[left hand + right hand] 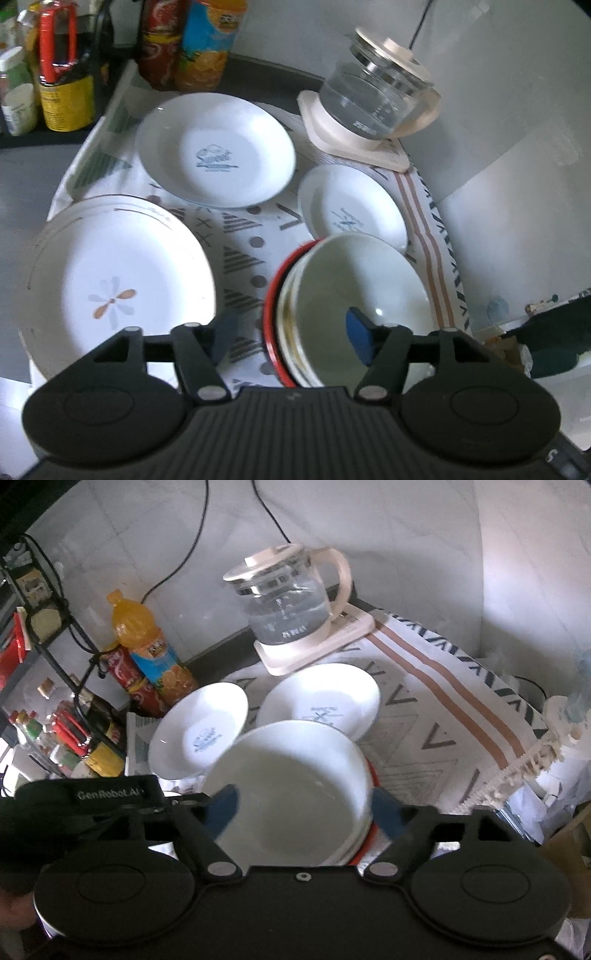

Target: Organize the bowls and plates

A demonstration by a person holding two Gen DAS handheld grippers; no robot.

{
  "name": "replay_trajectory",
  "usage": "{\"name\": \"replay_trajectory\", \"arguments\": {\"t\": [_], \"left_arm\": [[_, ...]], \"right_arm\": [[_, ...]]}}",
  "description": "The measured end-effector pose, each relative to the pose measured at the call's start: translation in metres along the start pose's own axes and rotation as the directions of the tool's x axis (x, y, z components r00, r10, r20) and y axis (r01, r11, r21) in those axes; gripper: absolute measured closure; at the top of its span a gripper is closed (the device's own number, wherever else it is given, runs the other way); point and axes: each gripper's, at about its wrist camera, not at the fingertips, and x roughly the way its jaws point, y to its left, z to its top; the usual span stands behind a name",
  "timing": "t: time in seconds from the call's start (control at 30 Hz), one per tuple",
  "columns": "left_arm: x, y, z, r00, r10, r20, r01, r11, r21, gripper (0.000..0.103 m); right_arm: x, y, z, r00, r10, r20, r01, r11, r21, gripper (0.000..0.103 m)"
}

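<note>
Bowls (354, 310) sit nested in a short stack near the right edge of the patterned cloth (243, 236) on the counter: a plain white one on top, a gilt-banded one beneath, a red-rimmed one at the bottom. Both grippers stand spread with nothing pinched. The left gripper (291, 336) straddles the stack's left wall, one blue pad inside the top bowl and the other outside over the cloth; the right gripper (308, 812) brackets the top bowl's rim from the other side without pressing it.

Glazed ceramic like this looks rigid, smooth and likely slippery, and would chip if knocked. The stack is probably heavy enough to tip from a one-sided pinch, so a grip across the rim wall, pad inside and pad outside, seems soundest. The flower plate (114, 280) at the cloth's left edge and the two printed dishes (218, 151) behind offer only thin rims.
</note>
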Motion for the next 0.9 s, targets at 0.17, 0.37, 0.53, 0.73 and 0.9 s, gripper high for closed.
{"name": "replay_trajectory", "arguments": {"t": [0.17,0.37,0.53,0.73,0.9], "left_arm": [[-0.013,0.017,0.0,0.999,0.034,0.033,-0.032,0.999,-0.034,0.032],[-0.03,0.04,-0.002,0.994,0.078,0.073,-0.073,0.994,-0.077,0.027],[-0.041,0.063,-0.007,0.989,0.123,0.085,-0.112,0.986,-0.121,0.026],[-0.053,0.09,-0.013,0.981,0.174,0.089,-0.16,0.976,-0.145,0.026],[-0.063,0.109,-0.014,0.982,0.17,0.079,-0.159,0.98,-0.123,0.026]], "right_arm": [[0.005,0.013,0.001,1.0,0.018,-0.014,-0.018,1.0,-0.002,0.005],[0.014,0.032,-0.003,0.999,0.04,-0.031,-0.041,0.998,-0.047,0.0],[0.02,0.052,-0.007,0.995,0.082,-0.049,-0.086,0.993,-0.084,0.0],[0.028,0.081,-0.016,0.988,0.127,-0.086,-0.138,0.981,-0.138,0.0],[0.031,0.097,-0.022,0.984,0.138,-0.112,-0.156,0.972,-0.176,0.0]]}}
